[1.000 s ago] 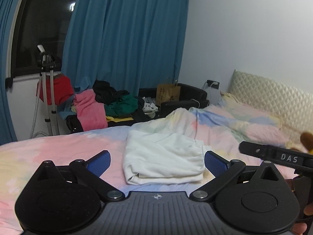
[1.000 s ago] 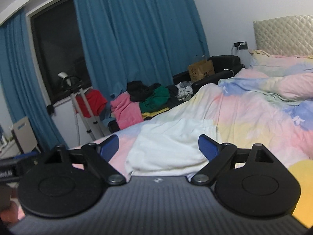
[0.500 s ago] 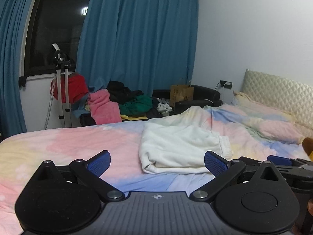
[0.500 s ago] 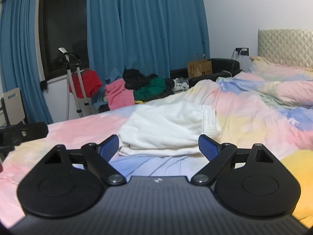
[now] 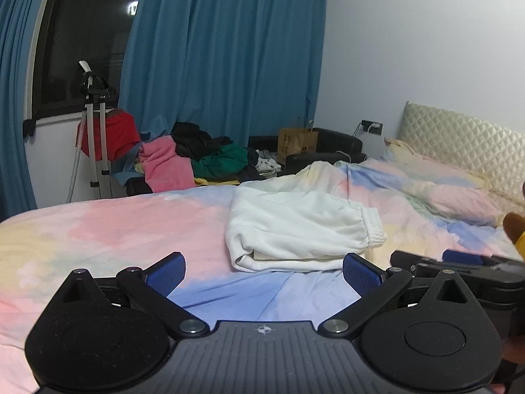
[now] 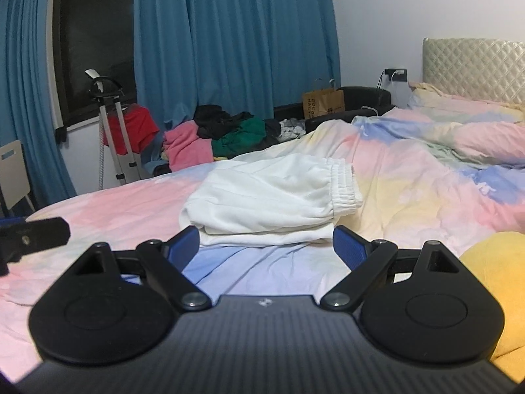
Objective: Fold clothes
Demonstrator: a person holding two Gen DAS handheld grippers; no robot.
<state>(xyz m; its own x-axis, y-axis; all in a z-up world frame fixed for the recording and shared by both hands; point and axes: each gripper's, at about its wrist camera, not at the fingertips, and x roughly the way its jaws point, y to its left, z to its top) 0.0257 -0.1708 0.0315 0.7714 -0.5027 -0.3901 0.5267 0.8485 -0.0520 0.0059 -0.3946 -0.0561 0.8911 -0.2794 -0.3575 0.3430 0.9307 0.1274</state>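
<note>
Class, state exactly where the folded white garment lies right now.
In both wrist views the folded white garment lies centre frame on the pastel duvet, just beyond the open fingers, with its elastic band turned toward the quilted headboard.

Both grippers — left gripper [image 5: 262, 271], right gripper [image 6: 265, 246] — have drawn back from the white garment [image 6: 272, 197].

You're in somebody's bedroom at night: a bed with a pastel duvet [image 5: 131, 229] and quilted headboard [image 5: 459, 134]. Blue curtains [image 5: 229, 59] frame a dark window [image 5: 88, 32], with a messy clothes pile [image 5: 203, 157] underneath.
</note>
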